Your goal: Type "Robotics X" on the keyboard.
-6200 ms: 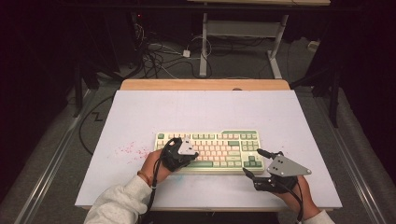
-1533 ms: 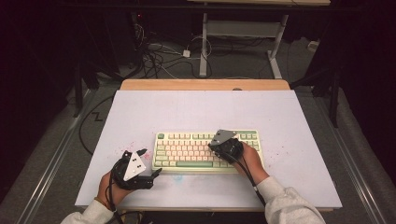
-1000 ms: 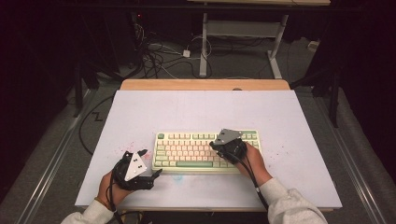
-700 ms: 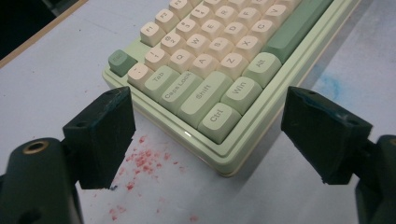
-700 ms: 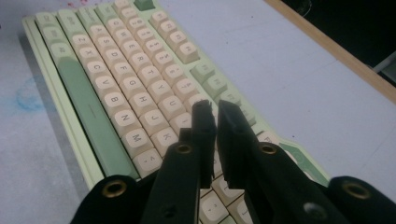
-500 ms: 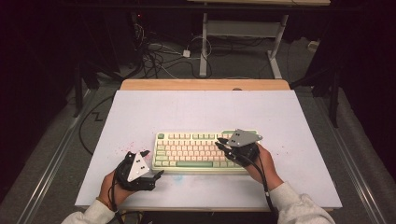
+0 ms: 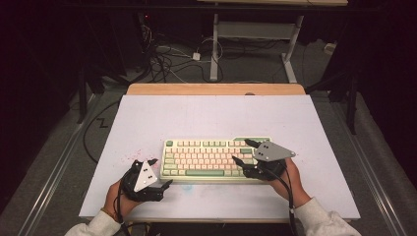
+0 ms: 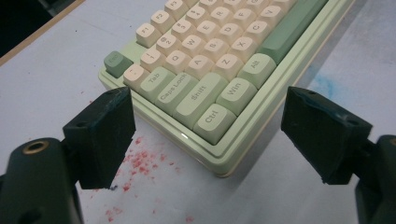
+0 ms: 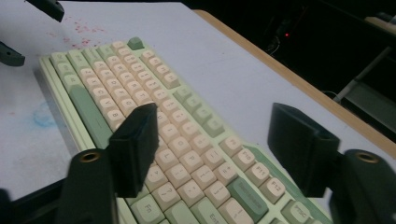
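Right gripper (image 7: 244, 152) off the keyboard (image 7: 211, 160), jaws just opened, empty.
Left gripper (image 7: 160, 173) waits lower left, jaws open; you next close the right jaws and press another key.

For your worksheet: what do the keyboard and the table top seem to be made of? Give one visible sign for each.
Keyboard: probably moulded plastic with a smooth satin finish; its rounded case edge catches a small highlight. Table top: looks like a matt pale sheet over wood, since a bare wooden strip shows along its far edge.
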Available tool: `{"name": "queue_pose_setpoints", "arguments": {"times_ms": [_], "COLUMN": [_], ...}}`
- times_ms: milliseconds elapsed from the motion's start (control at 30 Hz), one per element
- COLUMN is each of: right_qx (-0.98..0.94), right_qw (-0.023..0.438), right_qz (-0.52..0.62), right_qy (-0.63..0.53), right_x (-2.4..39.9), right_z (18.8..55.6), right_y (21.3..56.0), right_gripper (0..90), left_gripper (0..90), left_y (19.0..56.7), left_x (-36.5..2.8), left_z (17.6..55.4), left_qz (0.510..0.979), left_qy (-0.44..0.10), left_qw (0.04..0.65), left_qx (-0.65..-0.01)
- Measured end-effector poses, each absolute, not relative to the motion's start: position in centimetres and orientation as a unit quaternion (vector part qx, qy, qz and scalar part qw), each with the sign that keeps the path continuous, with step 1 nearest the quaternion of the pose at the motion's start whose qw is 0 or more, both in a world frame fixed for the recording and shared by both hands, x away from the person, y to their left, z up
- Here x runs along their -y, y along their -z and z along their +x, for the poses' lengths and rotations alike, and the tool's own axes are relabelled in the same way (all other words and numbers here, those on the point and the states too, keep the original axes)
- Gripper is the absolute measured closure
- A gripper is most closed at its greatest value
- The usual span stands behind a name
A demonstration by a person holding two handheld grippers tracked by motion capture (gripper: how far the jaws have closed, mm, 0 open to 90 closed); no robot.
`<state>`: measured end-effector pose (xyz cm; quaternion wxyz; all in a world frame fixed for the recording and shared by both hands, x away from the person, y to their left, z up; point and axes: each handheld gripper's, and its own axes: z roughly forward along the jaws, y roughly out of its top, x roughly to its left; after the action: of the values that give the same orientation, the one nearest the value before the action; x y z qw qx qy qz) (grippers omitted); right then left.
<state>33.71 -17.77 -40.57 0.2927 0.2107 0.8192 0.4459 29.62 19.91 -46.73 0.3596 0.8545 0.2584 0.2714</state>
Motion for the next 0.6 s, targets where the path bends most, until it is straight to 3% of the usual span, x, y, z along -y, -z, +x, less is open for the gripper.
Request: {"name": "queue_pose_setpoints", "arguments": {"times_ms": [267, 600], "right_qx": [-0.807, -0.792], "right_qw": [0.311, 0.334], "right_qz": [0.221, 0.24], "right_qy": [-0.451, -0.452], "right_x": [19.9, 22.9], "right_z": [32.6, 30.9], "right_y": [41.0, 41.9], "right_gripper": [24.1, 21.2], "left_gripper": [19.7, 21.7], "left_y": [46.6, 46.2], "left_x": [-19.9, -19.8], "left_z": [29.6, 29.5], "left_qz": [0.856, 0.851], "left_qy": [-0.262, -0.261], "left_qw": [0.365, 0.374], "left_qx": [-0.256, -0.26]}}
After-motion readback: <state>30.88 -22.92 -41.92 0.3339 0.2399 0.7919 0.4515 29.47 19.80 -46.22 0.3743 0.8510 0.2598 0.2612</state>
